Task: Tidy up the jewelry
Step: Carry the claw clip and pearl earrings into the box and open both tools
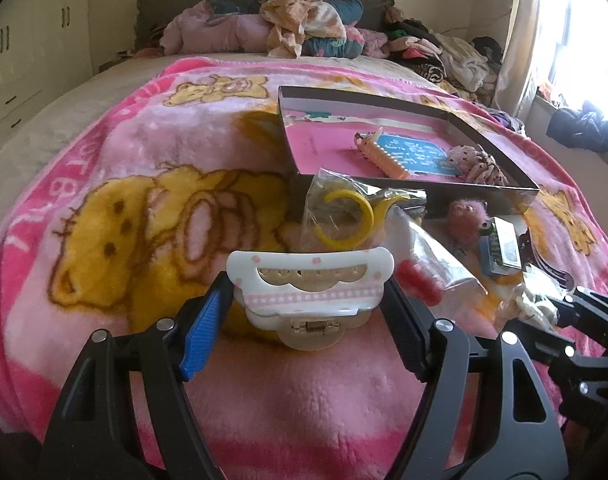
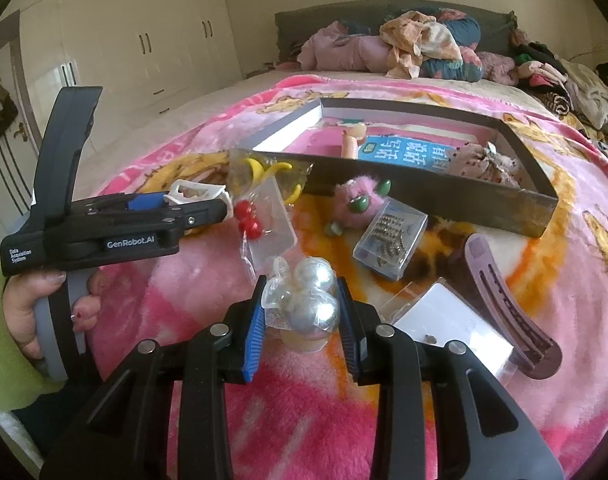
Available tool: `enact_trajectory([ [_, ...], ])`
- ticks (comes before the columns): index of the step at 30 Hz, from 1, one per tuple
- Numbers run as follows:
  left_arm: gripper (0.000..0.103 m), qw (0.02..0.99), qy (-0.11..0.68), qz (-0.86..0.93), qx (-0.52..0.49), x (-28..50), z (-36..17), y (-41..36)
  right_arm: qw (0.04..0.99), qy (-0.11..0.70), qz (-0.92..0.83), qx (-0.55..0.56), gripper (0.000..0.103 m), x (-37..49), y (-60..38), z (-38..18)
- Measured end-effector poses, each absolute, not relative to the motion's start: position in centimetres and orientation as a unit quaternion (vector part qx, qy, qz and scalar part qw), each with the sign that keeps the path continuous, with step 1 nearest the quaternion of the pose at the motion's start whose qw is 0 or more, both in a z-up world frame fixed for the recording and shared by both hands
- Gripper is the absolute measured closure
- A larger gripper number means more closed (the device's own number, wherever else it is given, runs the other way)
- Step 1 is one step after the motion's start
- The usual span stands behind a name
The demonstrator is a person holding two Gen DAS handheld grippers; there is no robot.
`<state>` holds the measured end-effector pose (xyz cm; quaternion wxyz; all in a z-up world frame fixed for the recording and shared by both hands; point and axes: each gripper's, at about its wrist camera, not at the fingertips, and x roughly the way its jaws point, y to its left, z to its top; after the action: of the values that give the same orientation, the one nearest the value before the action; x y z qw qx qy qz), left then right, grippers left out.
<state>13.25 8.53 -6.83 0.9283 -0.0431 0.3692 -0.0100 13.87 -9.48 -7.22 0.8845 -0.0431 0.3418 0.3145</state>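
Our left claw point(image 1: 309, 304) pinches the white hair clip point(image 1: 309, 286) lying sideways; our right claw point(image 2: 300, 320) pinches silver balls point(image 2: 313, 300) beside the box point(image 2: 423, 196).

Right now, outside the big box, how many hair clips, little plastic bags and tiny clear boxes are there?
Hair clips: 2 (white clip, mauve clip)
Plastic bags: 4 (yellow hoops bag, red beads bag, silver pearls bag, white card bag)
Tiny clear boxes: 1 (clear box)
Total: 7
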Motion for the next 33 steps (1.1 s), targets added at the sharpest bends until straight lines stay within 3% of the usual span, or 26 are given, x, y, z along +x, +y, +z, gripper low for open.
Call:
enact_trajectory([
  [12,0.038,0.939,0.343,-0.023,-0.025,12.0,-3.8,6.0,0.905,0.314,0.288,-0.018,0.072,14.1,-12.6,-4.6],
  [33,0.038,0.939,0.334,-0.078,-0.014,16.5,-2.5,0.1,0.932,0.294,0.211,0.018,0.072,17.9,-18.8,-2.4],
])
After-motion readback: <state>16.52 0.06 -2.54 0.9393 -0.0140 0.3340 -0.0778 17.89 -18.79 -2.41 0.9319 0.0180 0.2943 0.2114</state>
